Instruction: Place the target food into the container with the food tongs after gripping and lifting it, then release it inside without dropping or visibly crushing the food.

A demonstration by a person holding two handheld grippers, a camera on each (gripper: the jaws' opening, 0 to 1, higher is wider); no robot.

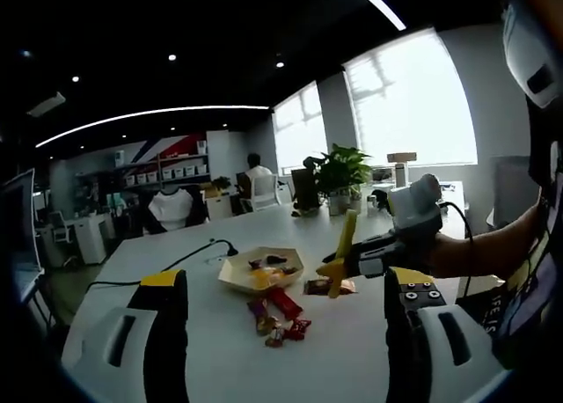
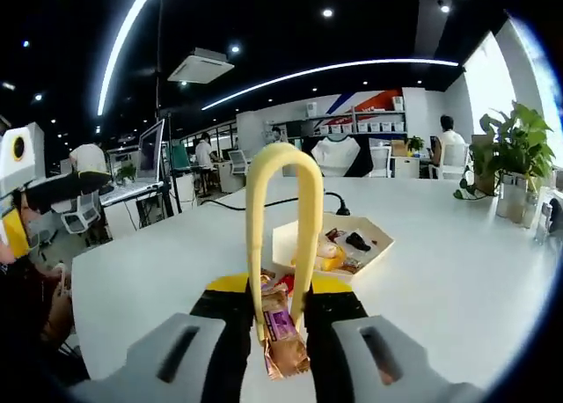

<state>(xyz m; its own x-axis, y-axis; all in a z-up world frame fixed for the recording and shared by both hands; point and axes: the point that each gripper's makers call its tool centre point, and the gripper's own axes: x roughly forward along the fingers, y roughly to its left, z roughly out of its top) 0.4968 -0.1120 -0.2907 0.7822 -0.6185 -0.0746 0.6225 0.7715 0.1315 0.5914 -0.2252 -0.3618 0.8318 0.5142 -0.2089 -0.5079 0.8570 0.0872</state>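
Observation:
Yellow food tongs (image 2: 281, 209) stand between my right gripper's (image 2: 281, 289) jaws, which are shut on them, looped end away from me. A purple-and-brown wrapped snack (image 2: 280, 331) sits between the tong arms; I cannot tell whether it is pinched or lying on the table. Beyond is a pale hexagonal tray (image 2: 297, 233) holding several snacks. In the left gripper view, my left gripper (image 1: 286, 280) is open and empty above the near table. The right gripper (image 1: 387, 252) comes in from the right, holding the tongs (image 1: 343, 249) upright beside the tray (image 1: 230, 280). Loose wrapped snacks (image 1: 277, 319) lie in front of the tray.
A black cable (image 1: 189, 258) runs over the white table (image 1: 352, 350) behind the tray. Potted plants (image 1: 339, 179) stand at the far edge by the window. Office chairs, desks, monitors and seated people are in the background.

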